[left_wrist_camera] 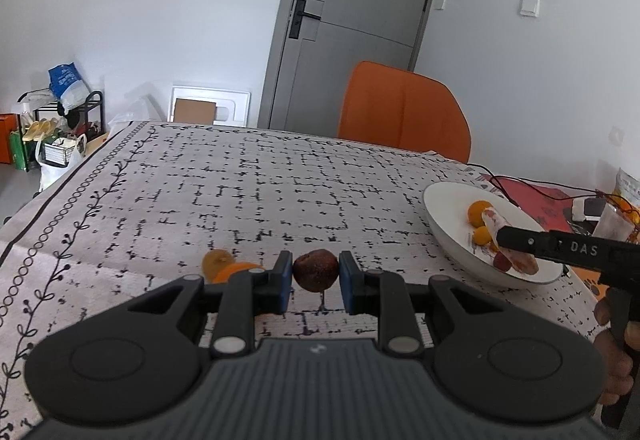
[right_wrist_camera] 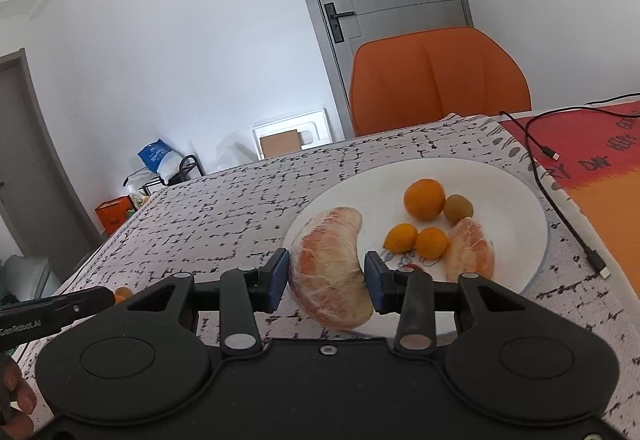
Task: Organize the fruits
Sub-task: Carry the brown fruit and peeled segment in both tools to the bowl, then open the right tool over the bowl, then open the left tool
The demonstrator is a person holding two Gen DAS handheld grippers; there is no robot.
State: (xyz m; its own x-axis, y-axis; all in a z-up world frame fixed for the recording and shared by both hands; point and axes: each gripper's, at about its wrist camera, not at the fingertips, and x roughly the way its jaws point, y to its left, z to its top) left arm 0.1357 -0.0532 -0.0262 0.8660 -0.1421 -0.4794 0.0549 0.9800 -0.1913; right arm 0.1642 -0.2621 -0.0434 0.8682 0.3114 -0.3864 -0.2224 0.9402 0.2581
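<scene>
1. Plainly, the right tool [right_wrist_camera: 326, 276] is clenched on a peeled pomelo segment [right_wrist_camera: 330, 272], held above the near rim of the white plate [right_wrist_camera: 520, 196]; its curved, membrane-covered surface could slip from the pads, or bruise if squeezed harder.
2. If released here it may land on the rim and roll onto the tabletop [right_wrist_camera: 224, 216], since little of it hangs over the plate's middle.
3. The plate already holds an orange [right_wrist_camera: 424, 199], a kiwi [right_wrist_camera: 458, 209], two small citrus fruits [right_wrist_camera: 401, 237] and another pomelo piece [right_wrist_camera: 470, 250], so a careless drop could knock them.
4. The left tool [left_wrist_camera: 315, 276] grips a dark brown round fruit [left_wrist_camera: 316, 269] between its pads, clear of the tabletop, well left of the plate.
5. A kiwi-like fruit [left_wrist_camera: 218, 261] and an orange fruit [left_wrist_camera: 236, 271] lie on the cloth just beside the left tool.
</scene>
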